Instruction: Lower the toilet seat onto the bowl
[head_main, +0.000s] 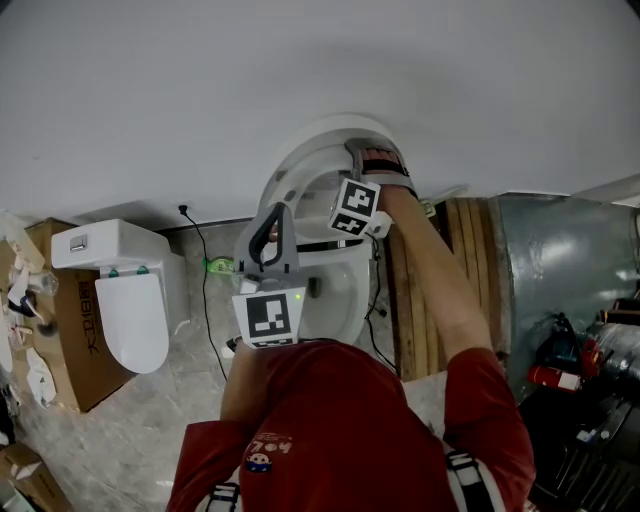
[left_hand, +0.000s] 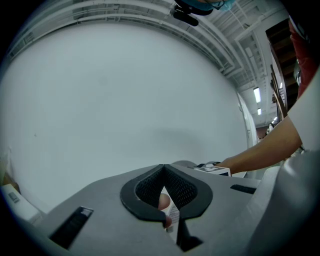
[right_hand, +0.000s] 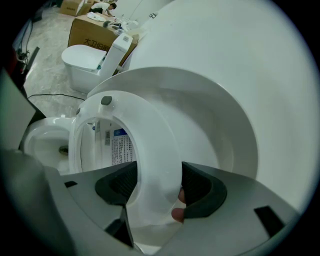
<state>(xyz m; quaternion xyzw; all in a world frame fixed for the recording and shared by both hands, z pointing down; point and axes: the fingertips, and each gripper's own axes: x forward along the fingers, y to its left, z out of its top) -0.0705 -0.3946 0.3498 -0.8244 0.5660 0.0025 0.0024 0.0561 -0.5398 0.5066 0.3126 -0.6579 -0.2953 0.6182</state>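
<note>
Fingers (right_hand: 200, 190) of the right gripper (right_hand: 154, 186) are clamped across the raised rim of the toilet seat (right_hand: 145, 125), one pad on each side of it. In my judgement this hold is meant to control the swing downward. The left gripper (left_hand: 163, 169) has its fingers closed tip to tip on nothing and faces the bare wall (left_hand: 125, 85), evidently idle. The seat stands near upright, just in front of the lid (right_hand: 225, 130) and well clear of the bowl (right_hand: 37, 131), so lowering is not yet done. Only the right gripper view shows the clamp, and a printed label (right_hand: 120, 147) through the seat opening. Only the head view shows the left gripper held apart in front of the bowl and, farther left, a second toilet (head_main: 130, 320) beside a cardboard box (head_main: 65, 330).
</note>
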